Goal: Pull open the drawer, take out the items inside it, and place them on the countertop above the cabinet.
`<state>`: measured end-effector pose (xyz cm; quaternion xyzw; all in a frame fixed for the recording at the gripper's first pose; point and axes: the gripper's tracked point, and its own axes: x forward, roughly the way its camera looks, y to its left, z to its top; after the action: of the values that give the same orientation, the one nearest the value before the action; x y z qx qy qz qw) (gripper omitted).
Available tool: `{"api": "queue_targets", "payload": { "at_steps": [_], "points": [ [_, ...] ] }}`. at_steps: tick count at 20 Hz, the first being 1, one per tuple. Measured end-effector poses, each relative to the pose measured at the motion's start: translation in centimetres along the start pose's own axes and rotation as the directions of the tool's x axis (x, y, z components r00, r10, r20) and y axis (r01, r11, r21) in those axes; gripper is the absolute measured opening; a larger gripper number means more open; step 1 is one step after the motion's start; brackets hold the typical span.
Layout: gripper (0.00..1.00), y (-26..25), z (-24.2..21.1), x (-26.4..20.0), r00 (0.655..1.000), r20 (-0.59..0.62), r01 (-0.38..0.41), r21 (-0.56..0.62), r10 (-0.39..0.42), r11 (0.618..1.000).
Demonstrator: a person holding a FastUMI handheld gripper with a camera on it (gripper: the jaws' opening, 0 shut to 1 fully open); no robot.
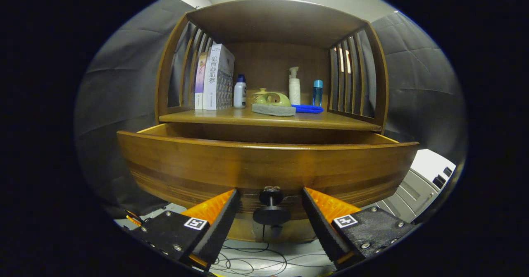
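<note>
1. The gripper (270,211) has its jaws spread wide, one finger on either side of the drawer's dark knob (270,215); neither finger touches it, and nothing is held.
2. The knob sits between the fingers on the front panel of the drawer (264,165), which stands pulled out from the cabinet, a dark gap showing between its top edge and the shelf above.
3. The opening step looks done or nearly so (how far the drawer slides I cannot tell).
4. What lies inside the drawer is hidden behind its front panel from this low angle.
5. Next, I judge, the jaws must back off the knob, rise over the front edge and look down into the drawer to find the items.
6. The bench (272,120) above already carries books (215,78), bottles (240,91), a green pot (270,98), a grey sponge (273,110) and a blue cloth (308,108).
</note>
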<state>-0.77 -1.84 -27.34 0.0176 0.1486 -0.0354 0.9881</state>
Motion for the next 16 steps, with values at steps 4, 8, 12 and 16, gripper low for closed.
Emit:
{"api": "queue_targets", "payload": {
  "at_steps": [4,8,12,16],
  "points": [
    [0.95,-0.2,0.7,2.6,1.000,0.006,0.001,-0.013,-0.001,1.000],
    [0.95,-0.3,1.2,5.3,1.000,0.016,0.005,-0.026,-0.005,1.000],
    [0.95,-0.3,1.7,7.4,1.000,0.022,0.011,-0.046,-0.010,0.999],
    [0.95,-0.3,2.1,8.9,1.000,0.025,0.014,-0.041,-0.013,0.999]
  ]
}}
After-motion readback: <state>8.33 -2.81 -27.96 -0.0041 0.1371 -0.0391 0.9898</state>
